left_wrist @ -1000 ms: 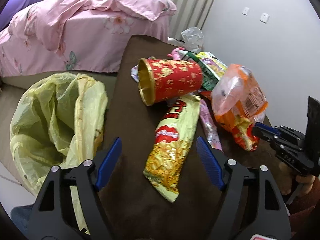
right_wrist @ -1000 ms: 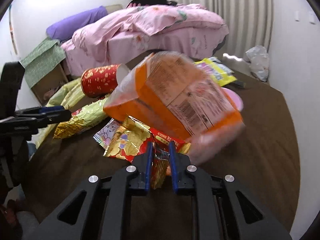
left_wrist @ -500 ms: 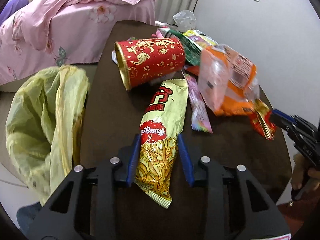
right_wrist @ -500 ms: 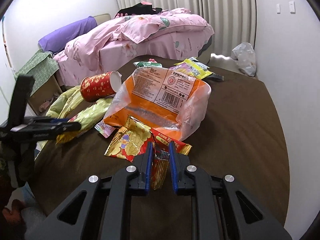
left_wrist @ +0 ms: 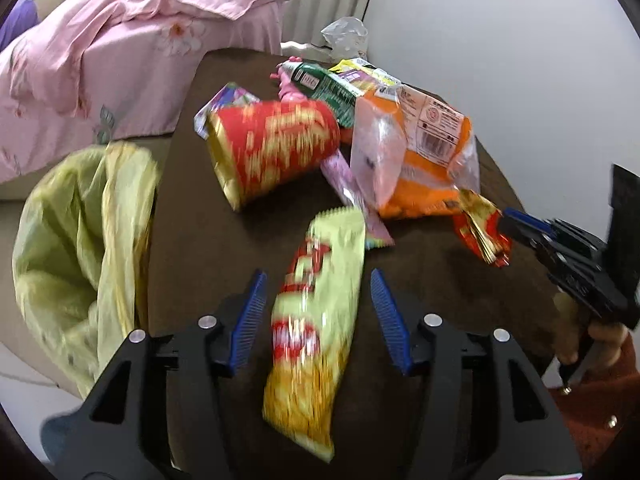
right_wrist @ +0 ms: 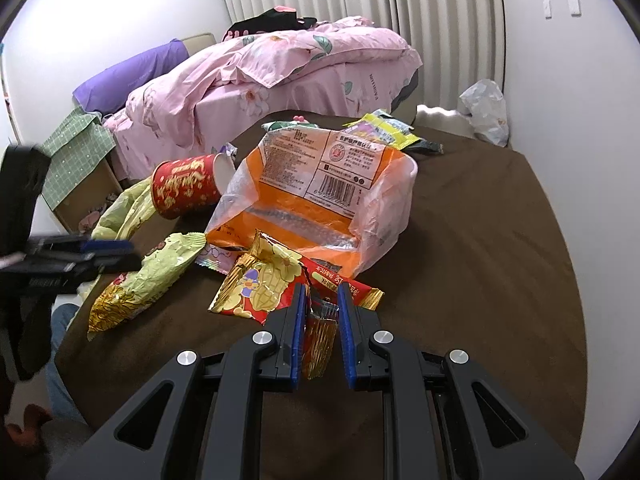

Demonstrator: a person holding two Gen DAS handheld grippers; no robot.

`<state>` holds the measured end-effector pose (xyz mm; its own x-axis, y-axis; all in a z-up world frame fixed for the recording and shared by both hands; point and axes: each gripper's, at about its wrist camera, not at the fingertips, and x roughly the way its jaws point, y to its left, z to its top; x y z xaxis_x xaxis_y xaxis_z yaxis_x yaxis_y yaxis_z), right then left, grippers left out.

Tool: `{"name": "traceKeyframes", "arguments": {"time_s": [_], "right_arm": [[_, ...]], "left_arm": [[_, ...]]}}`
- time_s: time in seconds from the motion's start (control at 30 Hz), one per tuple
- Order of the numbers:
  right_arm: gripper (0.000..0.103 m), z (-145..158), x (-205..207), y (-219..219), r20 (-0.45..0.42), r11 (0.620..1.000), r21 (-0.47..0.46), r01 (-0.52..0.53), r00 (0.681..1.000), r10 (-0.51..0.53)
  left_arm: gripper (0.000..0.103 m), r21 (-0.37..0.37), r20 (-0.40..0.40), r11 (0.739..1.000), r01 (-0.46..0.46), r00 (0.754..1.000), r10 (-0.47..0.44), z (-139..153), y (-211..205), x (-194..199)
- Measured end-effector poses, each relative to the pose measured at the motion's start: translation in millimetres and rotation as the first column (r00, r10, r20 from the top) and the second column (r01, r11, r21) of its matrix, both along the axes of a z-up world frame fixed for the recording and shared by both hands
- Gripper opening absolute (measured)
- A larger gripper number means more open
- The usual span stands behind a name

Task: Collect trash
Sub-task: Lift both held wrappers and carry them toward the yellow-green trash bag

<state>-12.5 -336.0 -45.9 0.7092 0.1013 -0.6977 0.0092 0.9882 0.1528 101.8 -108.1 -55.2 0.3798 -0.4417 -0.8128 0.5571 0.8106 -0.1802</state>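
A long green-yellow snack bag (left_wrist: pixel 316 320) lies on the brown table (left_wrist: pixel 200 240) between the jaws of my left gripper (left_wrist: pixel 318 280). The jaws are opening and their blue pads stand clear of the bag on both sides. My right gripper (right_wrist: pixel 322 296) is shut on a red-and-gold peanut wrapper (right_wrist: pixel 264 284), low over the table. In the left wrist view that wrapper (left_wrist: pixel 480 228) hangs from the right gripper (left_wrist: pixel 508 218). A yellow-green trash bag (left_wrist: pixel 80 240) gapes open at the table's left edge.
A red-and-gold paper cup (left_wrist: pixel 276 148) lies on its side behind the snack bag. Beside it sit an orange plastic bag (right_wrist: pixel 320 200) and several small wrappers. A pink-covered bed (right_wrist: pixel 280 68) stands beyond the table. A white plastic bag (right_wrist: pixel 484 112) sits by the wall.
The left jaws narrowed around the snack bag, then widened again, and the view slid right along the table. The orange bag dropped from the air onto the table; the right gripper kept its wrapper.
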Motion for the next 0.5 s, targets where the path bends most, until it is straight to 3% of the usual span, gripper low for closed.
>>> {"name": "traceKeyframes", "arguments": {"time_s": [0.27,0.33,0.37,0.5], "right_arm": [[0.017,-3.3,-4.0,-6.4,-0.010,1.000,0.013,0.015,1.000,-0.015],[0.017,-4.1,-4.8,-6.6,-0.012,1.000,0.015,0.016,1.000,-0.016],[0.017,-4.1,-5.3,-6.7,-0.012,1.000,0.015,0.016,1.000,-0.016],[0.017,0.3,-5.7,-4.9,0.006,1.000,0.014,0.008,1.000,-0.008]], "left_arm": [[0.051,0.130,-0.038,0.990,0.063,0.998,-0.059,-16.0,-38.2,26.6],[0.046,0.127,-0.054,0.990,0.064,0.997,-0.058,-19.3,-36.4,24.9],[0.037,0.114,-0.057,0.992,0.062,0.997,-0.056,-18.9,-33.1,20.6],[0.030,0.037,-0.037,0.999,0.027,0.999,-0.026,-6.9,-13.1,0.5]]}}
